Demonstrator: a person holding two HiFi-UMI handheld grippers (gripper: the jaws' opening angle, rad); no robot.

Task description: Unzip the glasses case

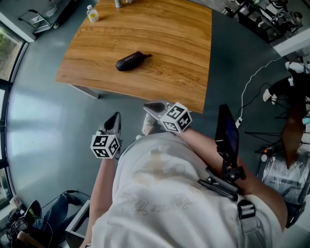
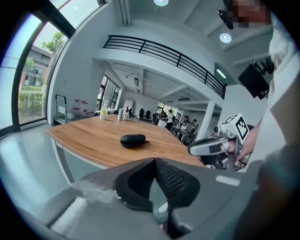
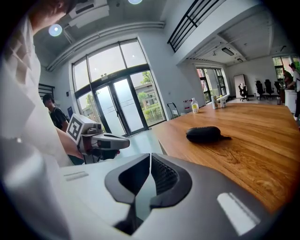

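The black glasses case (image 1: 131, 61) lies zipped on the wooden table (image 1: 169, 34), its pull tab pointing right. It also shows as the case (image 2: 132, 140) and the case (image 3: 203, 134) in the two gripper views. Both grippers hover off the table, close to the person's body and short of its near edge. My left gripper (image 1: 116, 116) is shut and empty, its tips (image 2: 154, 159) meeting. To its right, nearer the table's corner, my right gripper (image 1: 154, 106) also has its jaws together (image 3: 150, 155) with nothing in them. Each gripper view shows the other gripper beside it.
A small bottle (image 1: 92, 13) and a few other containers stand at the table's far edge. A dark screen (image 1: 227, 131) on a mount sticks out from the person's chest. Cables and gear (image 1: 276, 92) lie on the floor to the right.
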